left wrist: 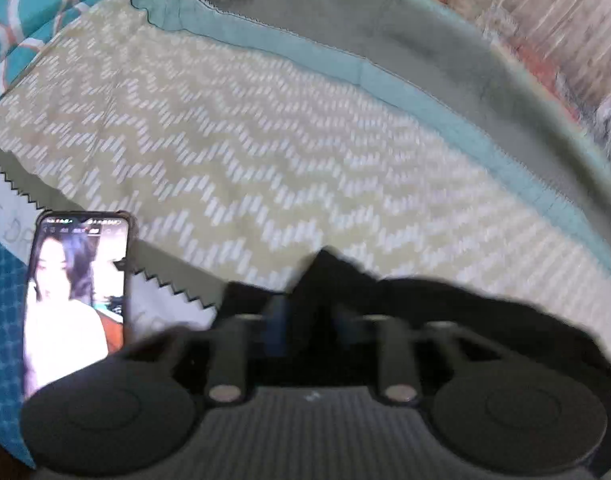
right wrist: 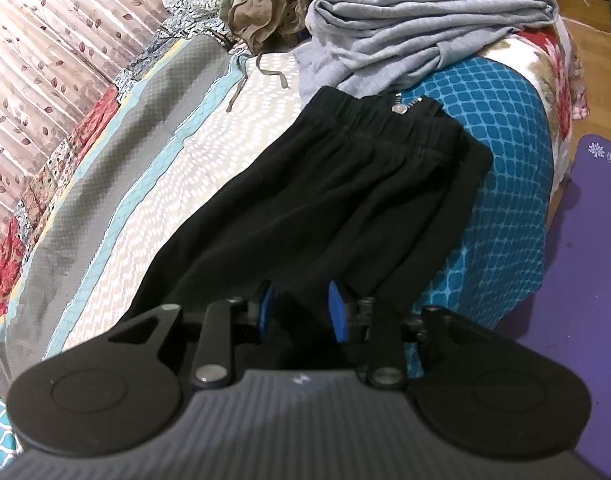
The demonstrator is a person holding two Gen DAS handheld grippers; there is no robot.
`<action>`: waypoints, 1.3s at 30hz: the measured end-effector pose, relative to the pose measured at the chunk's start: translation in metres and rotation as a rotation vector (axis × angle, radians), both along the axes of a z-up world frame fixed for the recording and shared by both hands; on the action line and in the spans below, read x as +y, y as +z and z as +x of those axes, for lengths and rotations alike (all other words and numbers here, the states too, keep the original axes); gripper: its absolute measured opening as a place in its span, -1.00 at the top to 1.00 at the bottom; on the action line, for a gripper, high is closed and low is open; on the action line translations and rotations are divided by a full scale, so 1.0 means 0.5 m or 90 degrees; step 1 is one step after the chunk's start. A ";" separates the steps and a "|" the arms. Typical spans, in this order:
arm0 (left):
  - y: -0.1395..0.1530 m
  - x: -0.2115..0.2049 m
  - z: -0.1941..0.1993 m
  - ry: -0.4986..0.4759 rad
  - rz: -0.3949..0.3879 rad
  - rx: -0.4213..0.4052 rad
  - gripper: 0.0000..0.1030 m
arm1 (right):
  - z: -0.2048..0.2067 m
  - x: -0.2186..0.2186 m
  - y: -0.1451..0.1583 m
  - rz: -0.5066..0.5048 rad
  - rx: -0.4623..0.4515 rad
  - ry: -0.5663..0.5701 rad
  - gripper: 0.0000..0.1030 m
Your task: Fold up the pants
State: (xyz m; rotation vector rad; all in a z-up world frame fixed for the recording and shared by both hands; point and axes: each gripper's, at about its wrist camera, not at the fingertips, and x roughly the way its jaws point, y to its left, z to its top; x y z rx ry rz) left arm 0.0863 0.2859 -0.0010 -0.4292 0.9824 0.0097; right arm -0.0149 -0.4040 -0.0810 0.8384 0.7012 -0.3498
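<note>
The black pants (right wrist: pixel 337 184) lie lengthwise on the patterned bedspread (right wrist: pixel 209 152), waistband at the far end near a grey garment. My right gripper (right wrist: pixel 301 312) is shut on black pant fabric, which is bunched between its blue pads (right wrist: pixel 339 312). In the left wrist view, my left gripper (left wrist: pixel 305 312) is shut on a fold of the black pants (left wrist: pixel 425 304), held just above the zigzag-patterned spread (left wrist: pixel 265 168). The blue pads are mostly hidden by cloth.
A phone (left wrist: pixel 77 300) with a lit screen lies on the bed at the left gripper's left. A folded grey garment (right wrist: pixel 405 28) and a heap of clothes (right wrist: pixel 265 4) sit beyond the waistband. A purple mat (right wrist: pixel 585 280) lies on the floor at right.
</note>
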 end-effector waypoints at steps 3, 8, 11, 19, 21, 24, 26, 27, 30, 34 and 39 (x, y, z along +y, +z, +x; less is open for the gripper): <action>0.051 0.017 -0.082 0.077 0.018 -0.102 0.83 | 0.006 0.006 -0.002 -0.011 0.010 0.009 0.34; -0.028 0.084 -0.118 0.252 0.126 -0.026 0.95 | 0.024 0.007 -0.020 -0.014 0.030 0.018 0.34; -0.030 0.105 -0.138 0.263 0.059 -0.034 0.94 | 0.036 0.014 -0.020 -0.030 0.038 0.028 0.29; 0.114 0.005 -0.172 0.113 -0.002 -0.203 0.89 | 0.019 0.036 0.021 -0.074 -0.029 0.060 0.27; 0.115 -0.053 -0.157 0.025 -0.003 -0.211 0.71 | 0.026 0.053 0.029 -0.076 -0.045 0.083 0.27; 0.075 -0.136 -0.121 -0.078 -0.002 -0.180 0.63 | 0.045 0.092 0.034 -0.073 -0.059 0.151 0.27; 0.030 -0.185 -0.091 -0.121 0.005 -0.135 0.62 | 0.056 0.121 0.033 -0.072 -0.065 0.205 0.27; 0.006 -0.196 -0.073 -0.122 0.021 -0.114 0.61 | 0.061 0.132 0.030 -0.070 -0.063 0.227 0.27; -0.071 -0.199 -0.015 -0.038 0.175 -0.042 0.91 | 0.076 0.143 0.007 -0.092 -0.006 0.264 0.31; -0.053 -0.132 -0.023 0.051 0.041 -0.047 0.87 | 0.031 0.053 -0.014 -0.028 -0.002 0.183 0.50; 0.018 -0.136 -0.087 0.050 0.035 -0.116 0.54 | -0.077 -0.076 0.026 -0.039 -0.075 0.058 0.45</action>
